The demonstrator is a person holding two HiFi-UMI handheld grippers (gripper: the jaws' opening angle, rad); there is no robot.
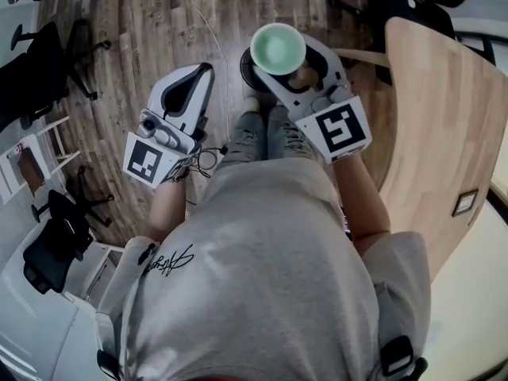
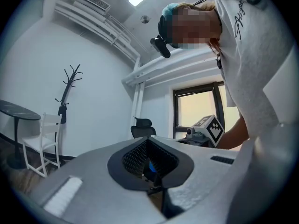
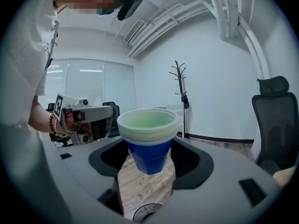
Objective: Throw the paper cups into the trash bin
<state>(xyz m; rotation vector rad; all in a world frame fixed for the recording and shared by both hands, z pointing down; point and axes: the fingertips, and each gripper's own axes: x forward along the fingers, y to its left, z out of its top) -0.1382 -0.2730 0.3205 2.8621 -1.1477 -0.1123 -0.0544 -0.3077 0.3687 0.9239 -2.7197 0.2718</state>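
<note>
Clearly, the right claw (image 1: 295, 70) is clamped on a stack of paper cups (image 1: 278, 48). The cups are nested, with several thin rolled rims one above another. The inside is pale green and smooth, and the outer wall is glossy blue and tapers downward. The stack stands upright between the two grey, matte jaws, held in the air with its mouth facing up.

Directly under the cups, a dark round rim, seemingly the trash bin (image 1: 247, 70), stands on the floor just beyond the person's feet. The cups and the claw cover most of it.

The left claw (image 1: 203, 73) hangs to the left, apart from the cups. Its jaws are together, and the ribbed black pads (image 2: 135, 157) meet with nothing between them.

The floor (image 1: 159, 22) is brown wood planking with a visible grain, and a thin white cable (image 1: 210, 30) trails across it. To the right, a light wooden bench (image 1: 444, 117) with a rounded edge runs close beside the person's right arm. Black swivel chairs (image 1: 48, 62) stand at the far left, well away from the bin.

The person's grey shirt (image 1: 262, 276) fills the near part of the head view and hides the floor beneath. In the right gripper view, a black coat stand (image 3: 180, 92) rises against a plain white wall.
</note>
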